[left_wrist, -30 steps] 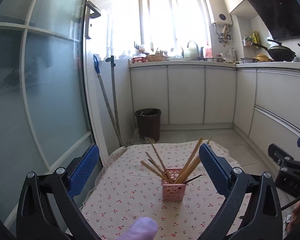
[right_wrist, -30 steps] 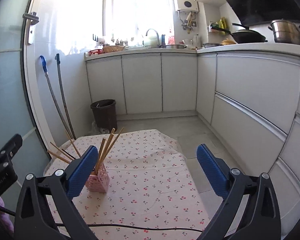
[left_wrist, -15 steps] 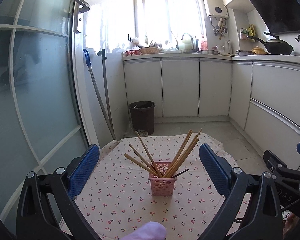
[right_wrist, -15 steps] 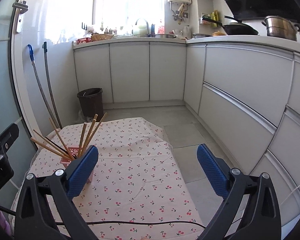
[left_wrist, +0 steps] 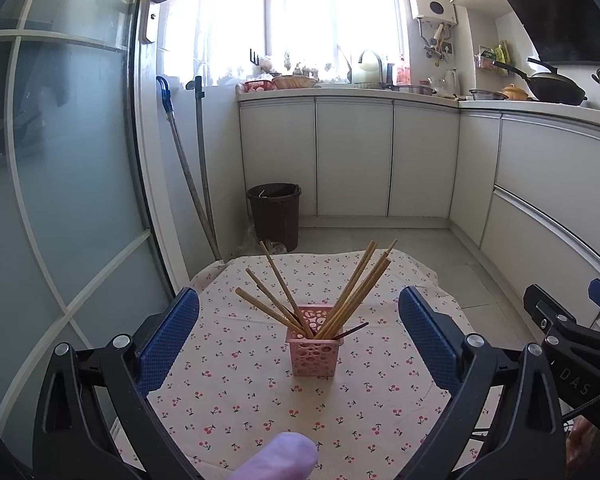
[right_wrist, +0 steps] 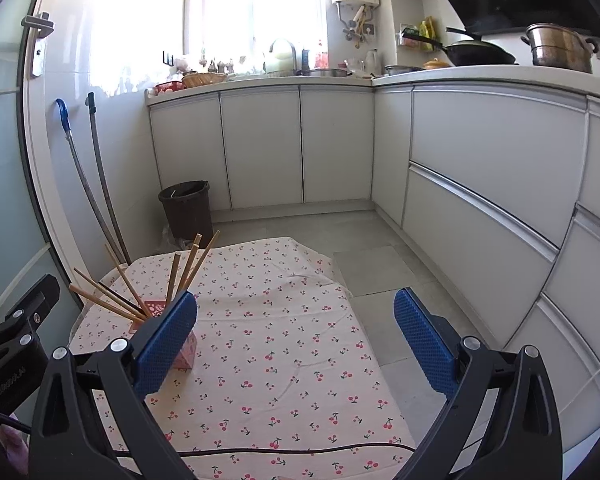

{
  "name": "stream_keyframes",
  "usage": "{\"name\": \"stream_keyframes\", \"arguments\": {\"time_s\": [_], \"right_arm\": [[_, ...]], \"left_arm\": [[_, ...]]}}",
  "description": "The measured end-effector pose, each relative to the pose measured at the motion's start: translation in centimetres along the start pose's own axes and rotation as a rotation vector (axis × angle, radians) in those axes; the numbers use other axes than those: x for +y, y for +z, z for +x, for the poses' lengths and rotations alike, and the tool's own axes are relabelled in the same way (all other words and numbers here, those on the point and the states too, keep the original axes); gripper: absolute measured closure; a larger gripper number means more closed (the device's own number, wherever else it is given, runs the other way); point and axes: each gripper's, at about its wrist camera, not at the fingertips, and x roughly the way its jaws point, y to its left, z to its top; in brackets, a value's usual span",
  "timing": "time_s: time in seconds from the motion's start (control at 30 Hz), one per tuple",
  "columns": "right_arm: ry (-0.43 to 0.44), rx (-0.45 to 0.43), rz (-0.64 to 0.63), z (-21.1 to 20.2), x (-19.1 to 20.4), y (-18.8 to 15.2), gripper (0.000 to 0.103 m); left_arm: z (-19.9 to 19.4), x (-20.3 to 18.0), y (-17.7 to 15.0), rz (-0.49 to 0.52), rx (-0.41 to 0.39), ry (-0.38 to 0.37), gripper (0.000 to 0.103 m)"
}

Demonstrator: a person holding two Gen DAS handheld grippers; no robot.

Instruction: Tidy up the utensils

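A pink perforated holder (left_wrist: 314, 347) stands on the cherry-print cloth (left_wrist: 236, 392), with several wooden chopsticks (left_wrist: 360, 284) fanned out of it. My left gripper (left_wrist: 298, 334) is open, its blue pads either side of the holder in the left wrist view, well short of it and holding nothing. In the right wrist view the holder (right_wrist: 156, 307) is at the left, partly behind the left blue pad, chopsticks (right_wrist: 188, 266) sticking up. My right gripper (right_wrist: 294, 336) is open over bare cloth (right_wrist: 284, 344), to the right of the holder.
A brown bin (left_wrist: 275, 216) and two mop handles (left_wrist: 198, 184) stand at the wall beyond the table. White cabinets (right_wrist: 492, 184) run along the back and right. A black cable (right_wrist: 268, 450) lies across the near cloth. A purple object (left_wrist: 278, 458) shows at the bottom edge.
Both wrist views have shifted over the second. The holder slid left in the left wrist view by half a second ago and is back at its centre, and sits lower left in the right wrist view. Both grippers stayed open.
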Motion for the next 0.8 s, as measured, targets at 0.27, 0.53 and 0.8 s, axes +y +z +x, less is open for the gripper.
{"name": "stream_keyframes", "arguments": {"time_s": [0.27,0.53,0.8], "right_arm": [[0.003,0.021,0.013,0.52,-0.53,0.00,0.007],[0.005,0.031,0.012,0.74,-0.44,-0.09,0.007],[0.007,0.036,0.015,0.90,-0.37,-0.27,0.007]], "left_arm": [[0.38,-0.07,-0.09,-0.012,0.021,-0.004,0.007],[0.55,-0.25,-0.20,-0.005,0.026,0.004,0.007],[0.58,-0.20,-0.16,-0.004,0.027,0.005,0.007]]}}
